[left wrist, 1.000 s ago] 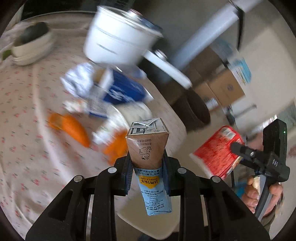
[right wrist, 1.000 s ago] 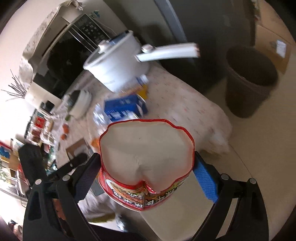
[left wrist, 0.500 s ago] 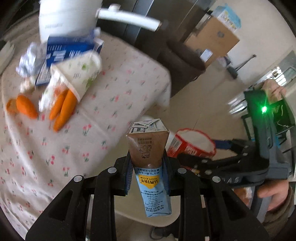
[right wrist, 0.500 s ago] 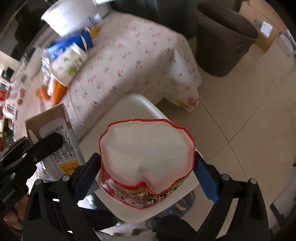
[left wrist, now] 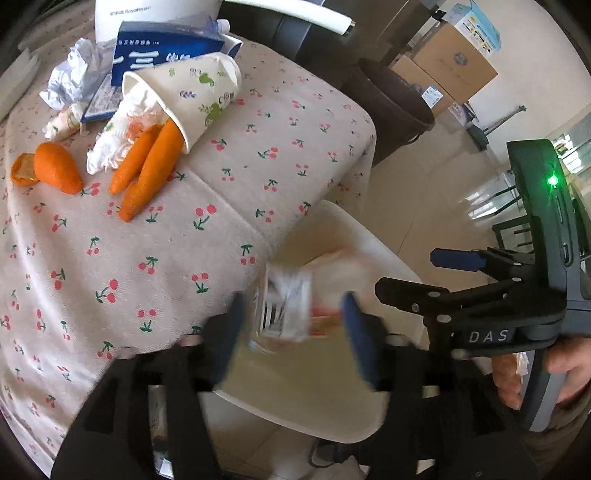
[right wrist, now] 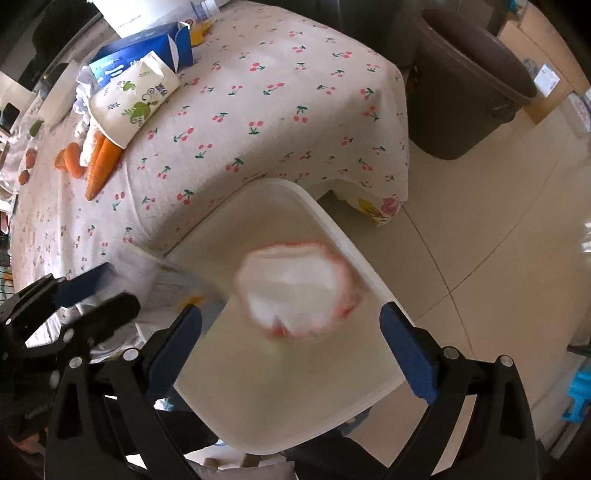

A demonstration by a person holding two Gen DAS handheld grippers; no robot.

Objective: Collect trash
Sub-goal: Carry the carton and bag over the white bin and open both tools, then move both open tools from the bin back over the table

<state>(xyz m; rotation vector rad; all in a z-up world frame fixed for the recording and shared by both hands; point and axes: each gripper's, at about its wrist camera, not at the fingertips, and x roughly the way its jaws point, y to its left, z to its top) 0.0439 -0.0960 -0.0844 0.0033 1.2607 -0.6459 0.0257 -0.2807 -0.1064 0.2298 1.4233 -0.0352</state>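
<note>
Both grippers hang over a white bin [right wrist: 354, 254] beside the table. My left gripper [left wrist: 291, 336] is open; the small milk carton [left wrist: 282, 308] is blurred, loose between its spread fingers, falling toward the bin [left wrist: 373, 236]. My right gripper [right wrist: 291, 332] is open; the red-rimmed noodle cup [right wrist: 295, 288] is blurred, free of the fingers, dropping into the bin. The right gripper also shows in the left wrist view [left wrist: 413, 273], open. More trash lies on the table: a printed paper cup [left wrist: 184, 96], crumpled paper [left wrist: 70, 74], a blue carton [left wrist: 166, 55].
Carrots [left wrist: 144, 170] and orange peel [left wrist: 55, 171] lie on the cherry-print tablecloth [left wrist: 280, 122]. A white pot [left wrist: 155, 11] stands at the back. A dark brown waste bin [right wrist: 472, 92] and cardboard boxes [left wrist: 454, 66] stand on the floor past the table corner.
Both grippers opened. The milk carton left the left gripper and the noodle cup left the right gripper; both are falling toward the white bin.
</note>
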